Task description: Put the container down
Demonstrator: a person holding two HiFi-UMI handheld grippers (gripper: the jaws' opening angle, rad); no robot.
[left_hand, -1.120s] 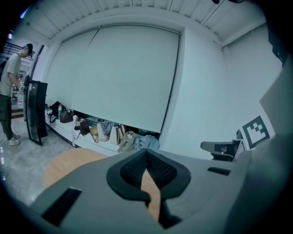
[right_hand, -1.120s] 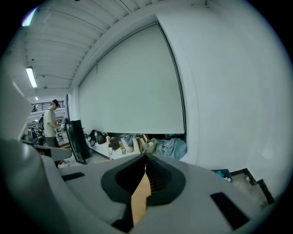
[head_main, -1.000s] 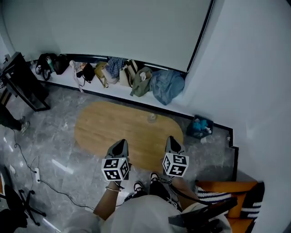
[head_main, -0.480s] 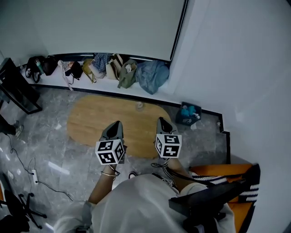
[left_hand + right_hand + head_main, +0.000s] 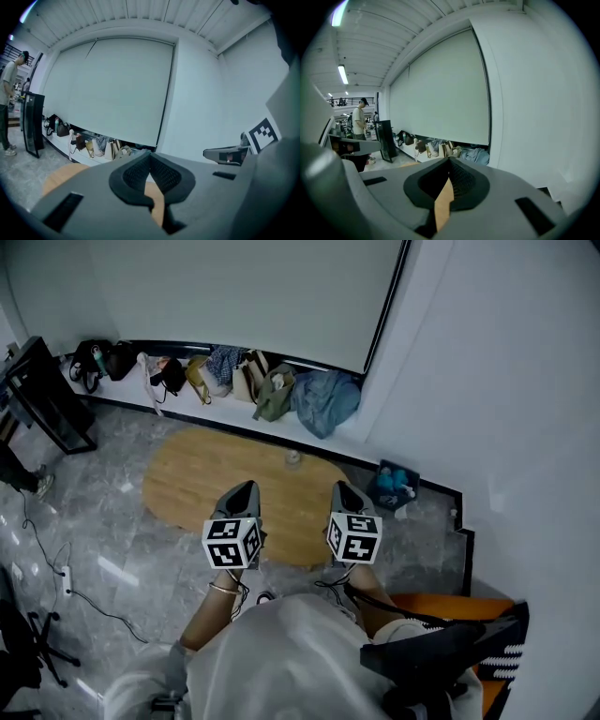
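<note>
in the middle of the head view, an oval wooden table stands on a grey marbled floor. the container, small and pale, sits at the table's far edge, right of centre, well apart from both grippers. the left gripper and right gripper hang side by side over the table's near edge, marker cubes toward the camera. across the upper frame, bags lie in a row on a white ledge under a big pale screen. a blue bag sits on the floor right of the table, and a black rack stands at upper left.

in the left gripper view, the left gripper is clenched, tips meeting, with nothing between them. a strip of table shows through the gap below the tips. a person stands at the left edge beside the rack.

in the right gripper view, the right gripper is clenched too, and empty. table wood shows through its gap. the bags line the ledge at centre, and the person stands at left.
</note>
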